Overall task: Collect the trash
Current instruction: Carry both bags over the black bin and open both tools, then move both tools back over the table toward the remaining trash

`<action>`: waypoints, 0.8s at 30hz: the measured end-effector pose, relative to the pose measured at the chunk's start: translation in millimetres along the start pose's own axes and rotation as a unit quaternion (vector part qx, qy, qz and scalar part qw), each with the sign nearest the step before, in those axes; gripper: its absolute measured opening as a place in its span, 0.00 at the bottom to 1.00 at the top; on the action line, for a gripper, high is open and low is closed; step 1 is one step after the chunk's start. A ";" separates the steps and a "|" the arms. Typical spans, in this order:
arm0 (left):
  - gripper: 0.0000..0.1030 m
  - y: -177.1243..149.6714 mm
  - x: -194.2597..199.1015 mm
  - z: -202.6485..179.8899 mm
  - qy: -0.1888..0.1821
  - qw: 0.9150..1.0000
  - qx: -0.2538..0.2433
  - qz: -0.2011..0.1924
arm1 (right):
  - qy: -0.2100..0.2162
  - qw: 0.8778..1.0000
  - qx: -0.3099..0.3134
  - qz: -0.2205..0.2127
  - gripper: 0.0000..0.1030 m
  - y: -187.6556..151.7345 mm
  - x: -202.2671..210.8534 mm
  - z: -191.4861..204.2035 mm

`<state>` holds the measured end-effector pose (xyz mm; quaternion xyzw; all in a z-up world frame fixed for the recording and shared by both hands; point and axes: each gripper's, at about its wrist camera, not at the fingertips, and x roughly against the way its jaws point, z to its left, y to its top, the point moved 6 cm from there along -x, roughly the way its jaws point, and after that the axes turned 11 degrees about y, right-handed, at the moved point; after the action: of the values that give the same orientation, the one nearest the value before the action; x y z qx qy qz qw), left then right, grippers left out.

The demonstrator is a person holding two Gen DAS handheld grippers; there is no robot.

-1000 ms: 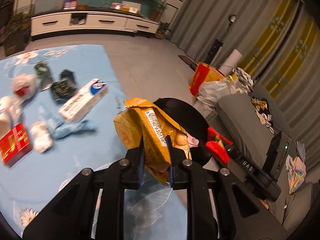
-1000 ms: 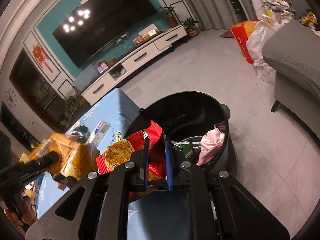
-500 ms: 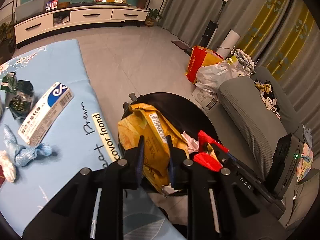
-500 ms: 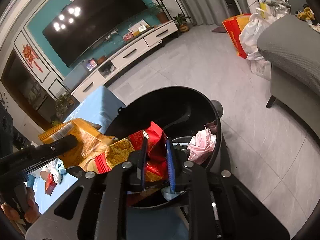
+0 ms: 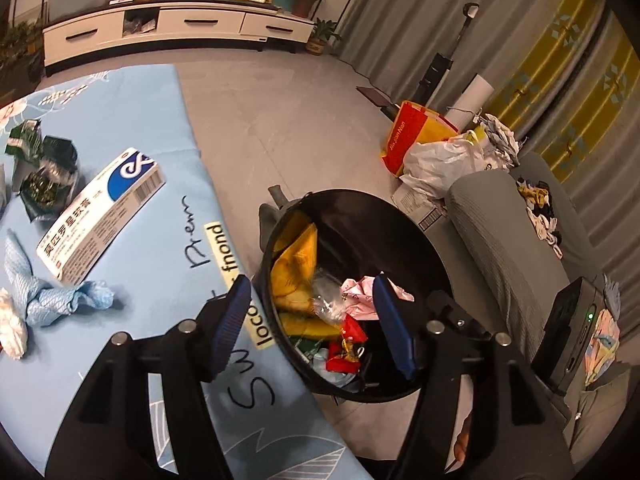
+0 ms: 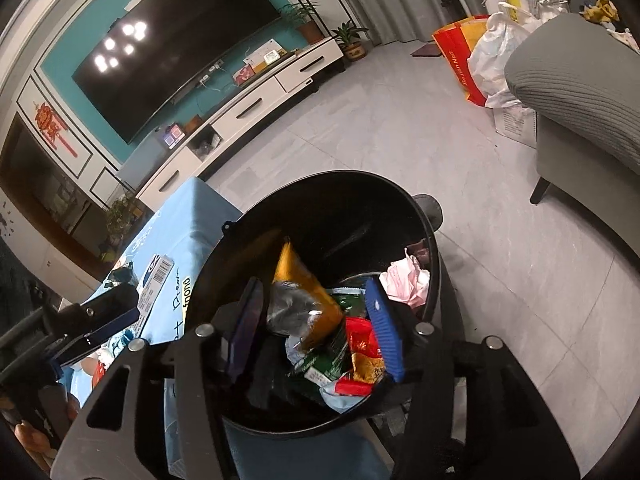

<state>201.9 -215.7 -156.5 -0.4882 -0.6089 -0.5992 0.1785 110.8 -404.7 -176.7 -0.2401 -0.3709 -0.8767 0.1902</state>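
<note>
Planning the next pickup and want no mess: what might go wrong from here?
The yellow snack bag leans high against the black round bin's wall and may spring out. The white-and-blue cardboard box lies near the blue tablecloth's edge, so the open left claw could knock it off.

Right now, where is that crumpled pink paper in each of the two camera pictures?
Left wrist view: the pink paper lies inside the black bin, low and right of centre, beside the left gripper's right-hand finger.
Right wrist view: it sits against the bin's right inner wall, just above the right gripper's right-hand finger.
Shared landmark: the yellow snack bag in the bin.
</note>
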 end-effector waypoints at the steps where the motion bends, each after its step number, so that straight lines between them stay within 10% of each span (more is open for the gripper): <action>1: 0.62 -1.9 1.9 1.6 0.000 1.000 -0.001 0.001 | 0.001 1.000 0.001 0.000 0.52 0.1 0.9 1.1; 24: 0.69 -73.7 126.2 185.7 0.094 0.984 0.142 -0.052 | 0.078 0.980 0.153 0.104 0.52 -59.5 -15.1 141.9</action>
<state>152.6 14.5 -136.6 -0.3669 -0.6928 -0.5586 0.2707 132.3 -258.2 -132.0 -0.1759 -0.4579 -0.8009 0.3435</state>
